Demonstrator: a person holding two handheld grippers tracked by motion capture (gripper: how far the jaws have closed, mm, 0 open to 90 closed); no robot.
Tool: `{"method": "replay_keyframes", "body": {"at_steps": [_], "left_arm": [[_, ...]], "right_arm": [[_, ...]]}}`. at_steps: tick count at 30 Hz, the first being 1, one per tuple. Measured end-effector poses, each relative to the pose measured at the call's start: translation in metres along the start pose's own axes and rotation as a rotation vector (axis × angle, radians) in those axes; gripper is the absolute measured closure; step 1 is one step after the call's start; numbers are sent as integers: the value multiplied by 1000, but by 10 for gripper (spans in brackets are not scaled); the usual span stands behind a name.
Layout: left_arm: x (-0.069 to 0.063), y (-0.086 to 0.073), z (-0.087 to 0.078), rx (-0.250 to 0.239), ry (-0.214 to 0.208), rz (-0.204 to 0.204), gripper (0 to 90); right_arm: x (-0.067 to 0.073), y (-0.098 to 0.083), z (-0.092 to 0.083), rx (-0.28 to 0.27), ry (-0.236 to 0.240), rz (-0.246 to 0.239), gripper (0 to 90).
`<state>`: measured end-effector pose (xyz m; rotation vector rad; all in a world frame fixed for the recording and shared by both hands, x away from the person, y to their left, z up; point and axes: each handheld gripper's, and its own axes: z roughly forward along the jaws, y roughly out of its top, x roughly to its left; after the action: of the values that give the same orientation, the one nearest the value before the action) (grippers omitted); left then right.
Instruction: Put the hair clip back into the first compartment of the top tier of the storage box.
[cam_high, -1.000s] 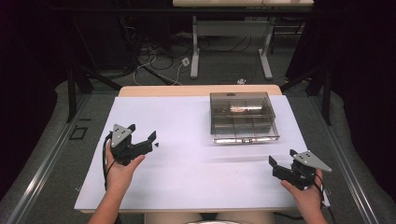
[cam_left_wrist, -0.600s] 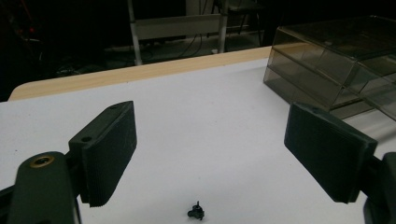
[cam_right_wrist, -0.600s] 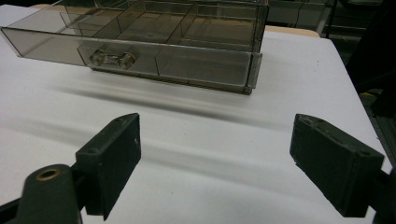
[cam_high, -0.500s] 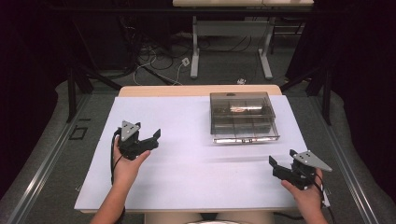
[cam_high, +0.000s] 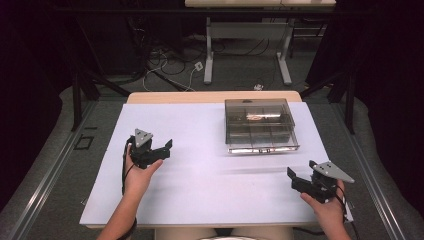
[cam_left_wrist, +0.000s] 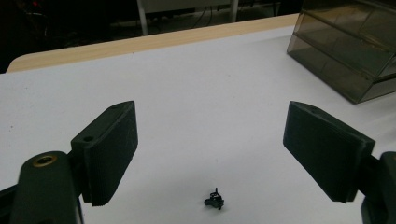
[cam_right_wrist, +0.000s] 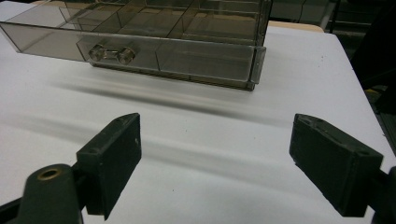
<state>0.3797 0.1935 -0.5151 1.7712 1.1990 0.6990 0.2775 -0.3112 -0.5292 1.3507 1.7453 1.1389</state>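
— Since a second ago, what has moved?

— Only my left gripper (cam_high: 159, 149): I am carrying it farther from me and to the right across the white table (cam_high: 200, 175), toward the clear compartment box (cam_high: 260, 126). Its jaws are standing wide apart with nothing between them. In the left gripper view a small black part (cam_left_wrist: 214, 200) is lying on the table just in front of the jaws, untouched.

— And your right one?

— My right gripper (cam_high: 299, 181) is staying at the near right corner, jaws released and gripping nothing, pointing at the box's drawer with its clear handle (cam_right_wrist: 111, 53). The box is sitting at the far right.
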Motion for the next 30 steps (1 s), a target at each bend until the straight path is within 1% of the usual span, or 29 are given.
{"method": "replay_keyframes", "body": {"at_steps": [2, 4, 5, 6, 7, 8, 9, 11, 13, 14, 15, 19, 20, 21, 22, 24, 25, 28, 29, 30], "left_arm": [[0, -1, 2, 0, 2, 0, 191], [1, -1, 5, 17, 4, 7, 207], [1, -1, 5, 17, 4, 7, 220], [1, -2, 8, 21, -10, -5, 239], [1, -2, 8, 21, -10, -5, 251], [2, -2, 11, 30, -6, -2, 252], [1, -2, 12, 30, -9, -12, 252], [2, -2, 14, 32, -10, -9, 256], [2, -2, 15, 38, -15, -15, 260], [2, -2, 17, 46, -12, -13, 262], [2, -2, 19, 43, -12, -9, 264], [1, -3, 22, 52, -11, -14, 266], [2, -2, 22, 61, -6, -3, 267], [2, -3, 23, 57, -4, 7, 269], [2, -3, 24, 62, -6, -2, 272], [3, -3, 26, 67, -5, 1, 280], [3, -3, 27, 79, -6, -10, 281], [4, -4, 28, 82, -6, -14, 284], [5, -5, 29, 84, -11, -13, 286], [6, -5, 30, 80, -16, -16, 288]], "right_arm": [[0, 0, 0, 3, 2, 4, 165], [0, 0, 0, 7, 1, 5, 165], [0, 0, 0, 9, 0, 3, 165], [0, 0, 0, 10, 1, 4, 165], [0, 0, 0, 10, 1, 4, 165], [0, 0, 0, 11, 1, 1, 165], [1, 0, 0, 13, 4, 12, 165], [1, -1, 1, -3, 4, 15, 166], [0, -1, 2, -1, 5, 4, 167], [0, -1, 2, -2, 6, 6, 167], [0, -1, 1, 9, 6, 3, 167], [0, -1, 2, 6, 4, 3, 168], [0, -1, 2, 7, 5, 4, 168], [0, -1, 2, 8, 5, 3, 169], [0, -1, 2, 9, 5, 3, 169], [0, -1, 1, 18, 6, 9, 169], [0, -1, 2, 18, 5, 9, 170], [0, -1, 2, 8, 7, 3, 170], [1, -1, 3, 12, 8, 15, 171], [1, -1, 3, 12, 8, 16, 171]]}}
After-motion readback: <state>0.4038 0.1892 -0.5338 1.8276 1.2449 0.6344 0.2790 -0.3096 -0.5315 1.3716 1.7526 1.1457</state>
